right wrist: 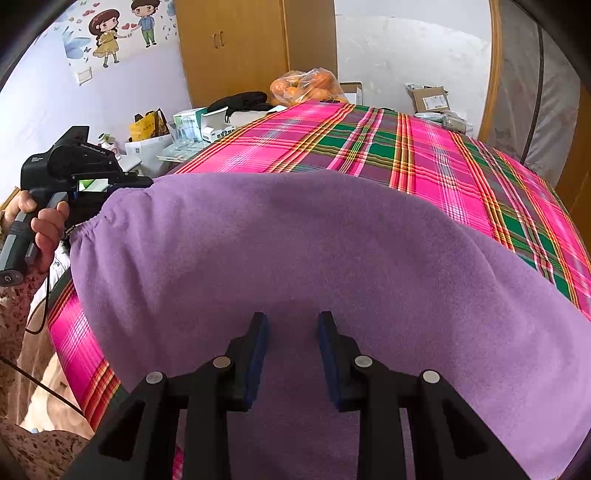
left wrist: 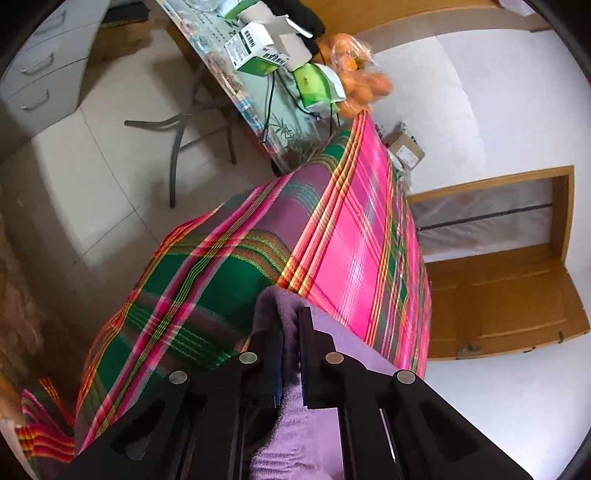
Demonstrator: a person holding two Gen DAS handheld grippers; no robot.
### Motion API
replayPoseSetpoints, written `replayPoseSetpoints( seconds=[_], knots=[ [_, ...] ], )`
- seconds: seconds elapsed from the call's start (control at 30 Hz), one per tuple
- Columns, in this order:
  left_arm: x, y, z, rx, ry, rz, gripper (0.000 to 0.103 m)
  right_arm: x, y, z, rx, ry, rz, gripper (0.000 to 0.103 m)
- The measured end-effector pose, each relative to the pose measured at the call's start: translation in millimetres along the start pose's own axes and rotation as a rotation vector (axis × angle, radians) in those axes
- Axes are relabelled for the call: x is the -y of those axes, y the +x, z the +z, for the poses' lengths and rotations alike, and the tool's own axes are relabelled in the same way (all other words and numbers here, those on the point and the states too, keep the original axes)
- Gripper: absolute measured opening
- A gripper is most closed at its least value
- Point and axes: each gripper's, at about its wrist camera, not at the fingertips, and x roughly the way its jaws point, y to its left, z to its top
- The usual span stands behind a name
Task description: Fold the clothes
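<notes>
A home: wooden wardrobe, cartoon wall sticker, bagged oranges.

Right tool gapes over purple garment — left tool seemingly pinching it.

A pink and green plaid cloth covers the tabletop and hangs over its edge. At its far end sit a clear bag of oranges, a black bundle, small white and green boxes and a brown cardboard parcel. Behind stand a wooden wardrobe, a cartoon wall sticker and a grey drawer unit.
</notes>
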Motion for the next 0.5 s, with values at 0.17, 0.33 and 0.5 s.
replayPoseSetpoints(
  seconds=[0.17,0.33,0.5],
  knots=[
    [10.1,-19.1,-1.9,0.051,0.010,0.072,0.011,3.8,-6.9,2.5,0.015,0.010,0.011,0.029],
    [27.0,-47.1,-27.4,0.088,0.137,0.088,0.011,-9.7,-12.5,3.4,0.046,-0.031,0.123,0.029],
    [38.4,-58.6,-64.5,0.053,0.252,0.041,0.023,-37.0,-2.5,-5.9,-0.001,-0.120,0.215,0.030]
  ],
)
